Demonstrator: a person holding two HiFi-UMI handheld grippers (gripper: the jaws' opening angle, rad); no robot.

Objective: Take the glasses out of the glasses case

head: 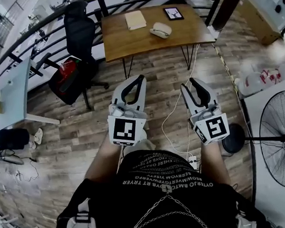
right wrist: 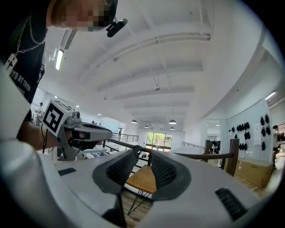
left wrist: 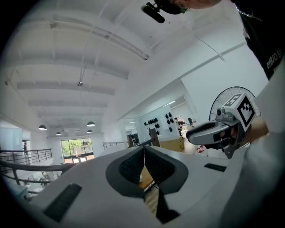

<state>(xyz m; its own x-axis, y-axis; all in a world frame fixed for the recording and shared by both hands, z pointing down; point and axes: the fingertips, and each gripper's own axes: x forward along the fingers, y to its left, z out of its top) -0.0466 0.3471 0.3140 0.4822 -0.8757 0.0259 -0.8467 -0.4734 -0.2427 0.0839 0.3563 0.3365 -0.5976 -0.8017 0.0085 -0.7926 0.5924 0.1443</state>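
I hold my left gripper (head: 139, 79) and right gripper (head: 188, 83) level, side by side before my waist, the left's jaws meeting on nothing, the right's slightly apart and empty, while the pale, rounded glasses case (head: 160, 30) lies apparently closed on the wooden table (head: 126, 44) well ahead.

surface (head: 126, 45): wooden, bears tan notebook (head: 135, 20), dark tablet (head: 173, 13) | black office chair (head: 78, 30) left of it | standing fan (head: 283, 138) far right | white cable (head: 170, 118) on plank floor (head: 85, 136)

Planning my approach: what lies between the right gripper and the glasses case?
Head view: only wooden floor, a white cable and the table's front edge.
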